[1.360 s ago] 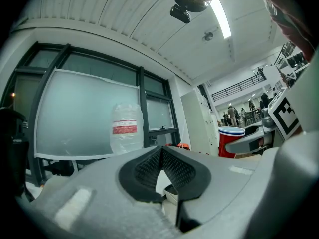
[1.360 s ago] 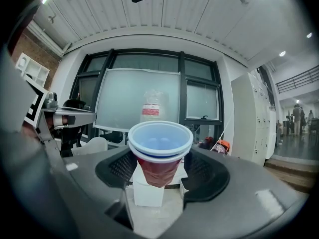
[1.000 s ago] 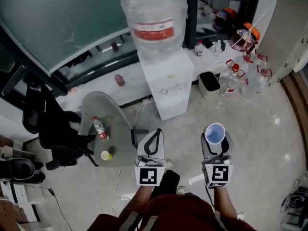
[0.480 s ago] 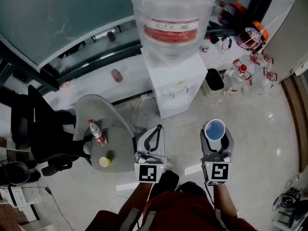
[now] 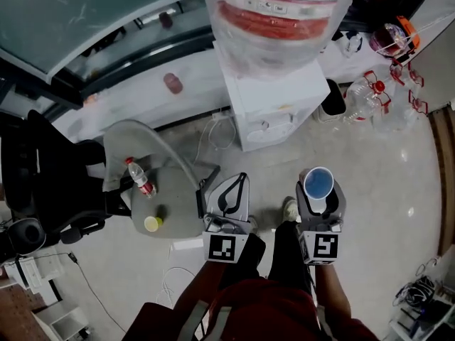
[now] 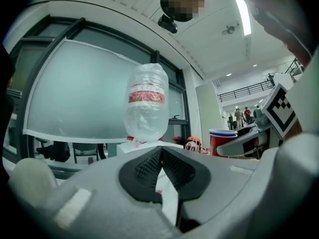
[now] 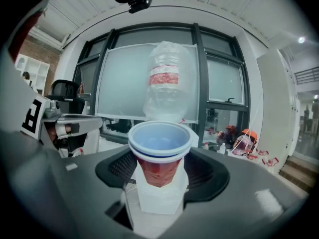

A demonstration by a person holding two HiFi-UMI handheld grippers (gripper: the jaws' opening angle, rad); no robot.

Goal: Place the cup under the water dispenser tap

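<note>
Head view: the cup (image 5: 318, 184) stands upright in the right tool (image 5: 319, 190), clamped between its jaws above the floor (image 5: 398, 176), well short of the water dispenser (image 5: 274, 112). The left tool (image 5: 237, 185) hangs beside it. Left gripper view: jaws together, nothing between them — the cup shows off to the right. Right gripper view: the pads (image 7: 121, 166) grip the cup's red wall, with the dispenser's bottle (image 7: 164, 83) straight behind.

Jaws of left gripper (image 6: 160, 156) pressed together, nothing between; water bottle (image 6: 146, 103) on white dispenser (image 6: 172, 146) straight ahead, before frosted window (image 6: 75, 98); right gripper (image 6: 244, 141) at right holds red cup (image 6: 222, 143) upright.
</note>
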